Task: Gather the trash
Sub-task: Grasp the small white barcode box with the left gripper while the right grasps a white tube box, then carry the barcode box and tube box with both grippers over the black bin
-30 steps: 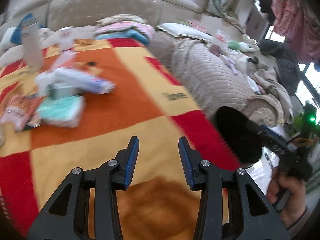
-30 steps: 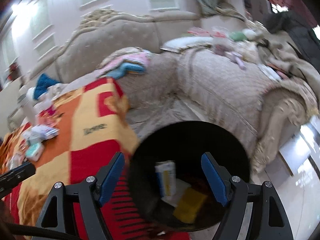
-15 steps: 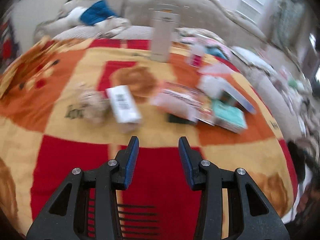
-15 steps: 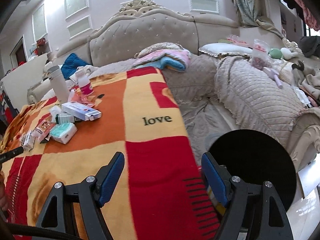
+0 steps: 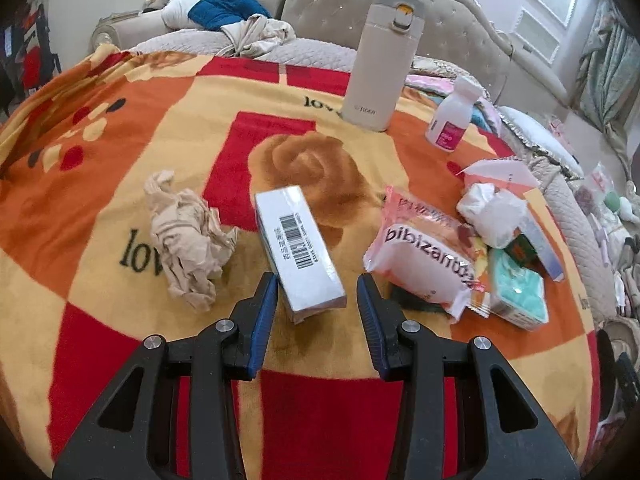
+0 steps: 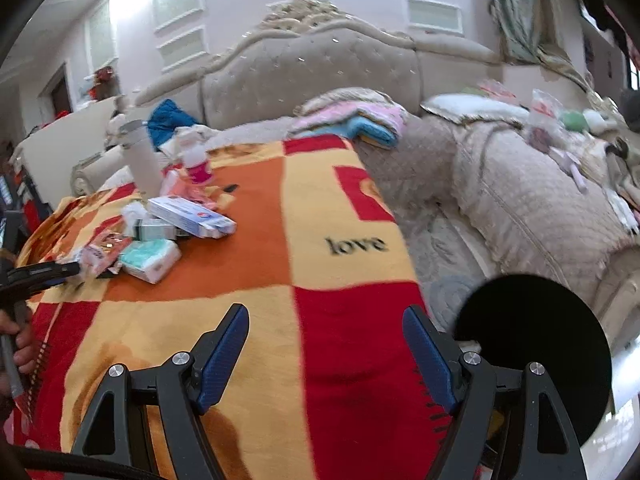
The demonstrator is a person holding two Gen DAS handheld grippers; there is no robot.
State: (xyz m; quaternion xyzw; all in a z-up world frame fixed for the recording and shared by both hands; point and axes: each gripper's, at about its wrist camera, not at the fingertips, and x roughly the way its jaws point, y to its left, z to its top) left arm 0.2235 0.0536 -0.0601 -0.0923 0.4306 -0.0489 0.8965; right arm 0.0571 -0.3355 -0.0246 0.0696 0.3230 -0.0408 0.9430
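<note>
Trash lies on a red, orange and yellow blanket (image 5: 320, 408): a white barcode box (image 5: 298, 248), crumpled beige paper (image 5: 184, 240), a pink snack packet (image 5: 420, 256), a white tissue wad (image 5: 492, 212) and a teal tissue pack (image 5: 520, 288). My left gripper (image 5: 316, 280) is open, its tips on either side of the box's near end with small gaps. My right gripper (image 6: 326, 312) hangs open over bare blanket with nothing between its fingers. A round black bin (image 6: 532, 352) stands just right of it, beside the blanket's edge.
A cream thermos (image 5: 380, 64) and a small white bottle with a pink label (image 5: 452, 116) stand at the back of the blanket. A long white and blue carton (image 6: 192, 216) lies on the pile. A beige quilted sofa (image 6: 520, 200) with clothes and pillows wraps around.
My left gripper swung away from the bin side to the trash pile and closed in on the white box. My right gripper swung off the bin, which now sits to its right.
</note>
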